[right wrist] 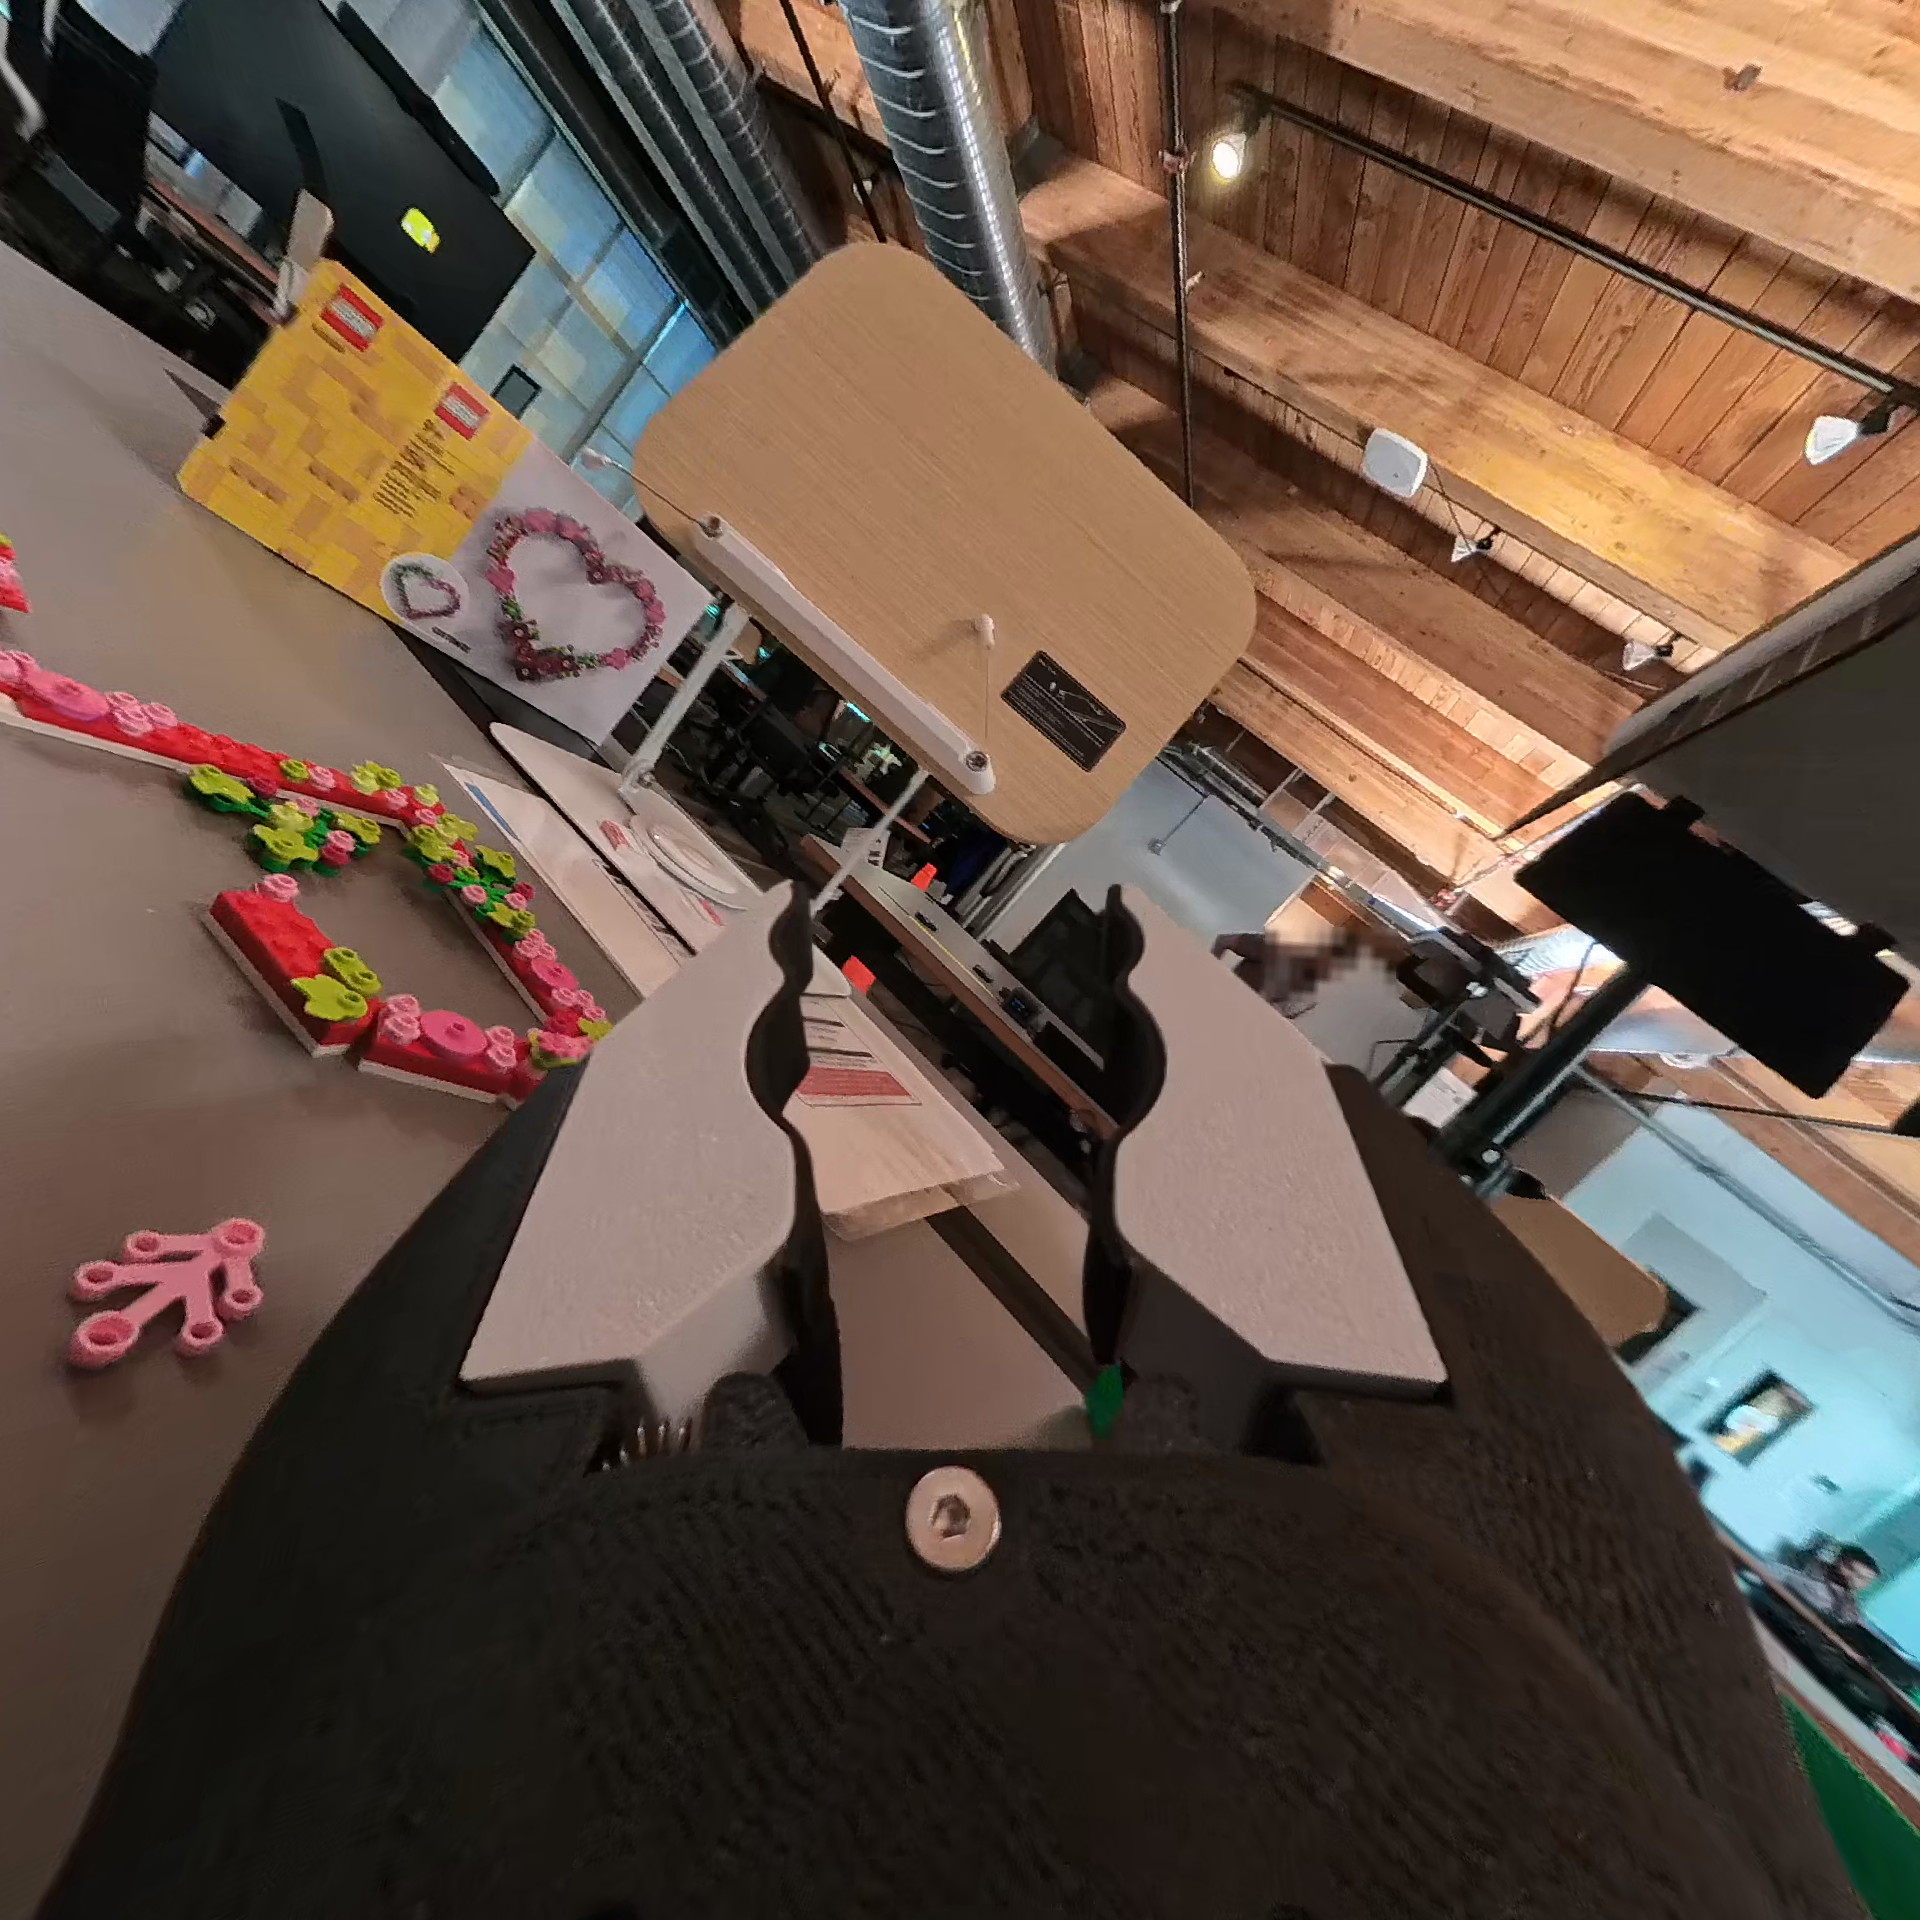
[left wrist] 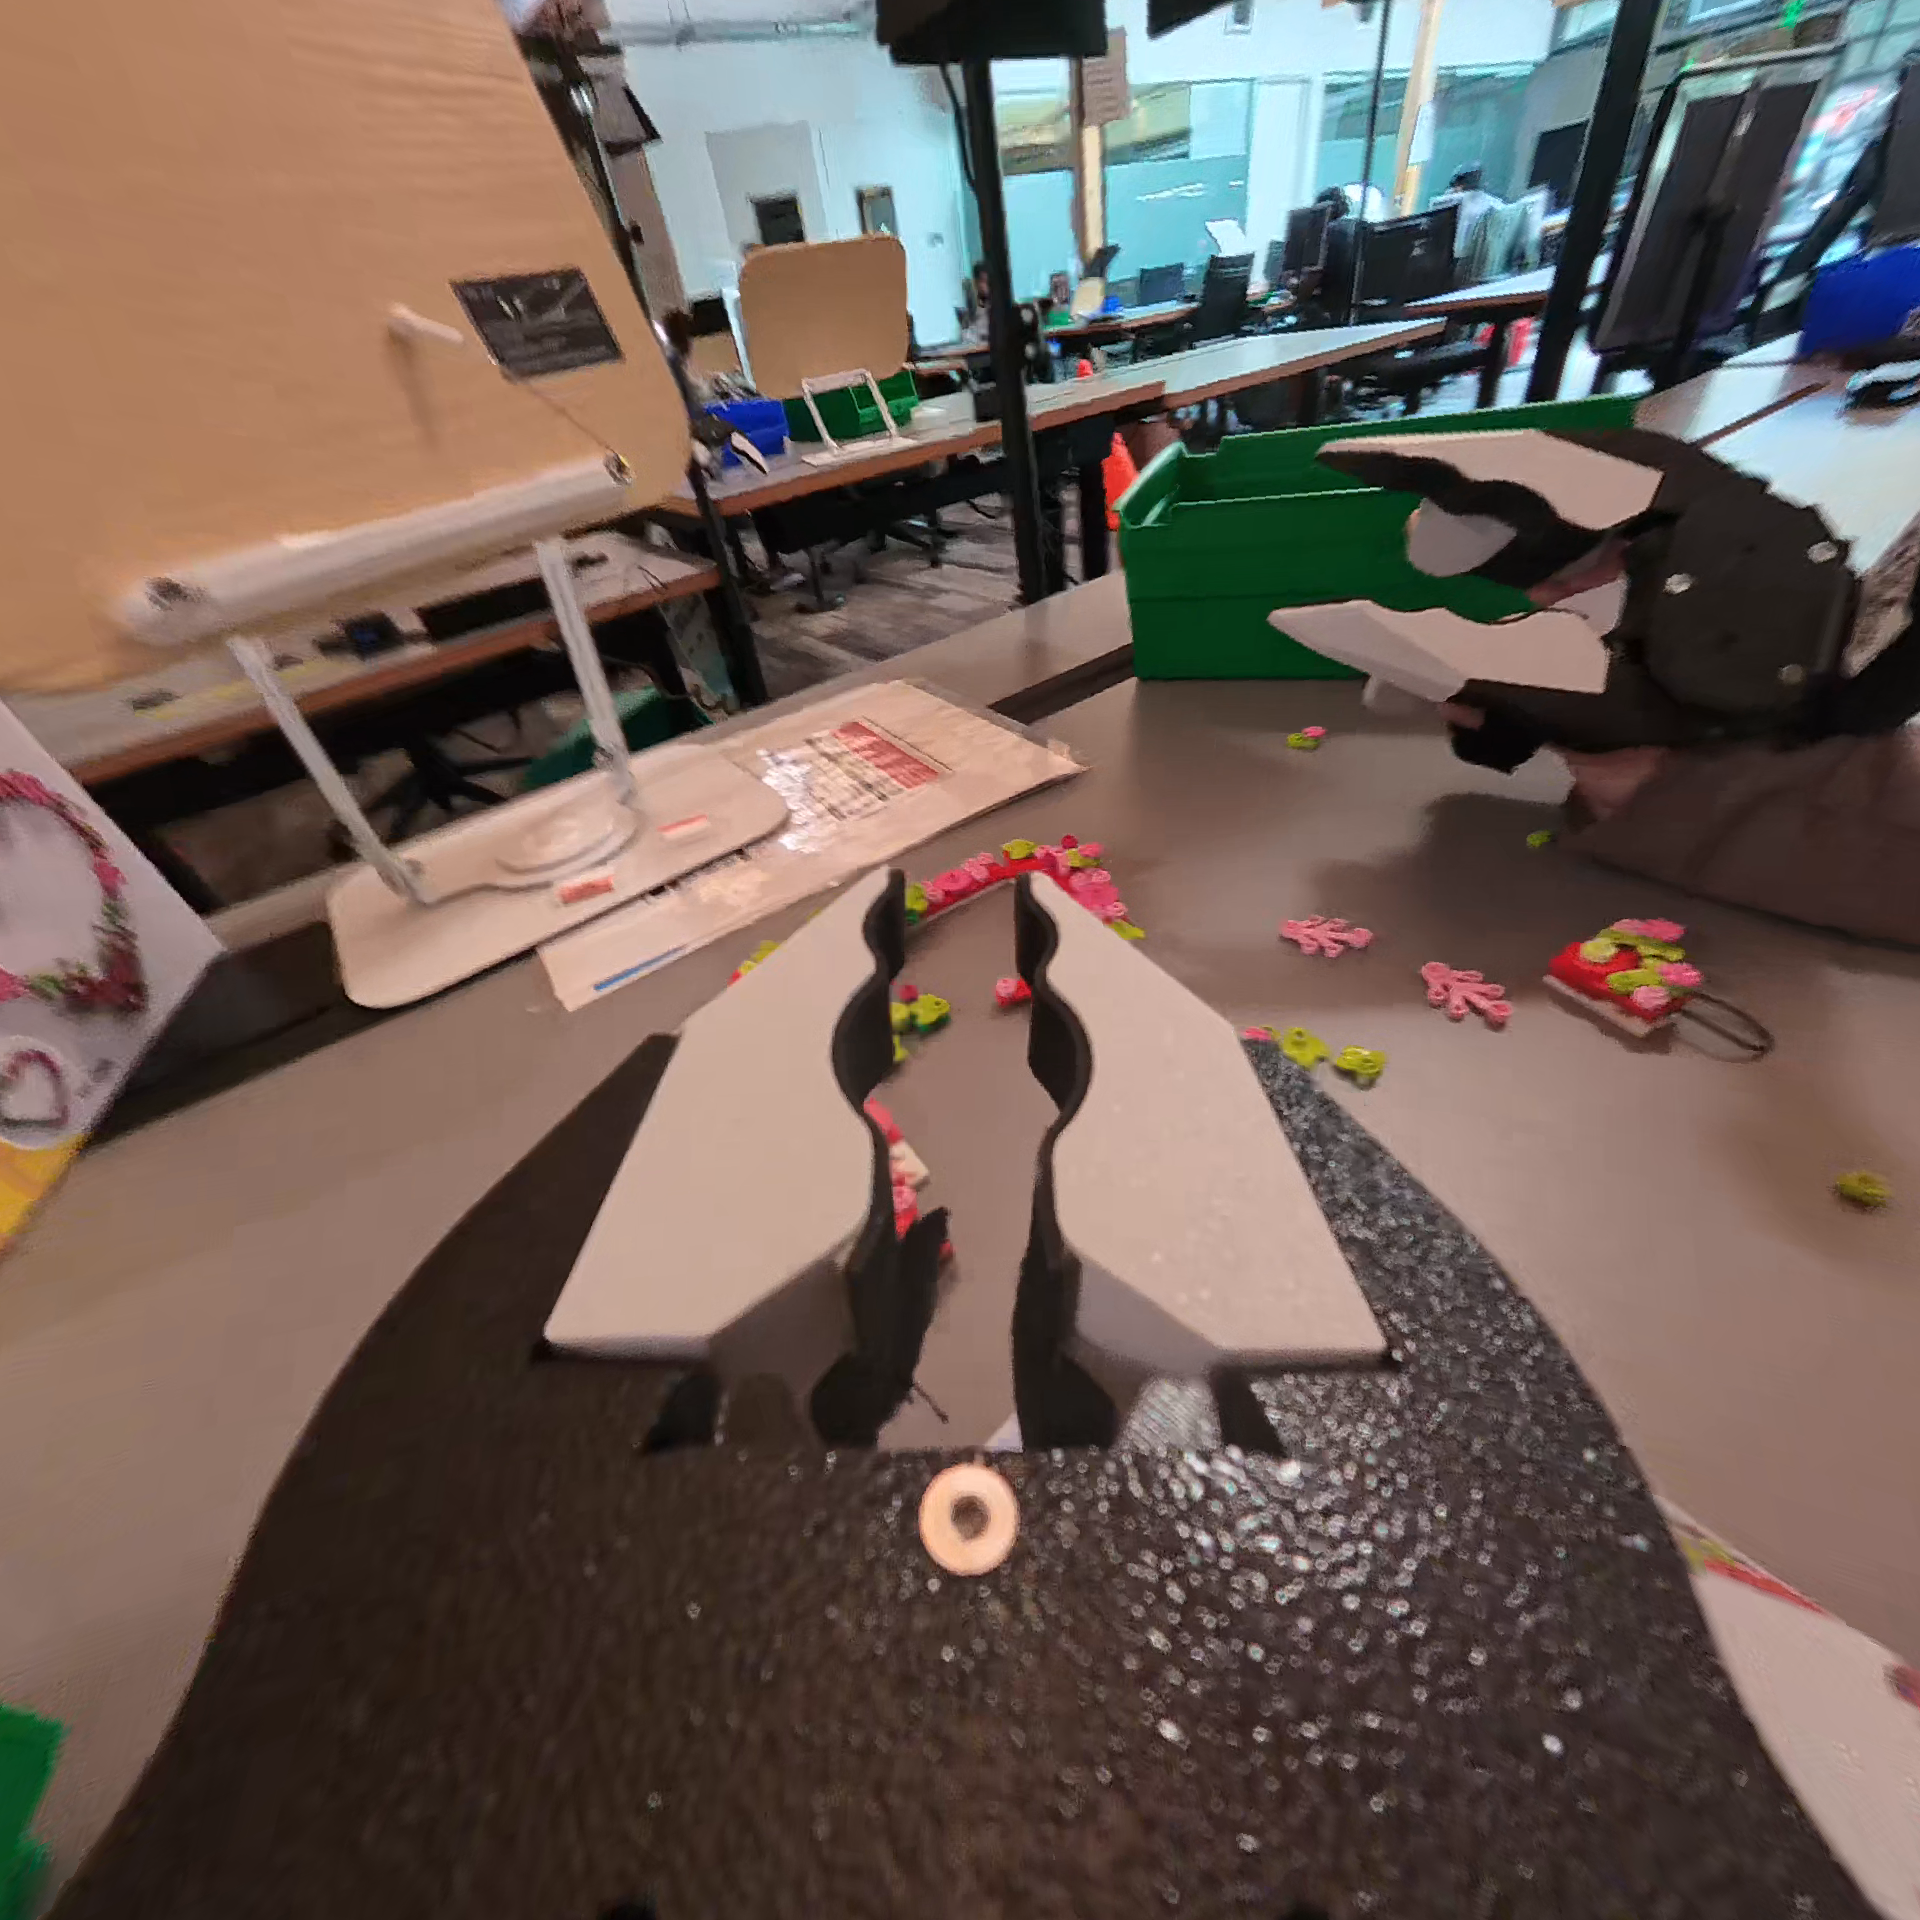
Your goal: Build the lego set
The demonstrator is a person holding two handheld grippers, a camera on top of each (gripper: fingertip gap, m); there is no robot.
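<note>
The partly built heart frame [right wrist: 436, 935], red segments with pink and lime flowers, lies on the grey table [right wrist: 125, 1091]. In the left wrist view its far arc [left wrist: 987, 871] shows just past my left gripper [left wrist: 958, 902], which is open and empty low over it. A separate red flowered segment [left wrist: 1619, 971] lies to the right. Pink branch pieces [left wrist: 1463, 992] [right wrist: 166, 1288] and lime pieces [left wrist: 1332, 1055] lie loose. My right gripper [right wrist: 951, 914] is open, empty and tilted upward; it also shows in the left wrist view [left wrist: 1304, 535], held above the table at right.
A green bin [left wrist: 1226, 561] stands at the back right. A wooden-board book stand [right wrist: 935, 540] on a white base [left wrist: 561, 862] stands at the back, with papers [left wrist: 883, 769] beside it. The set's box [right wrist: 416, 488] stands at the far left. There is about 20 centimetres between the tips of the two grippers. The separate red flowered segment [left wrist: 1619, 971] is about 15 centimetres from my right fingertips.
</note>
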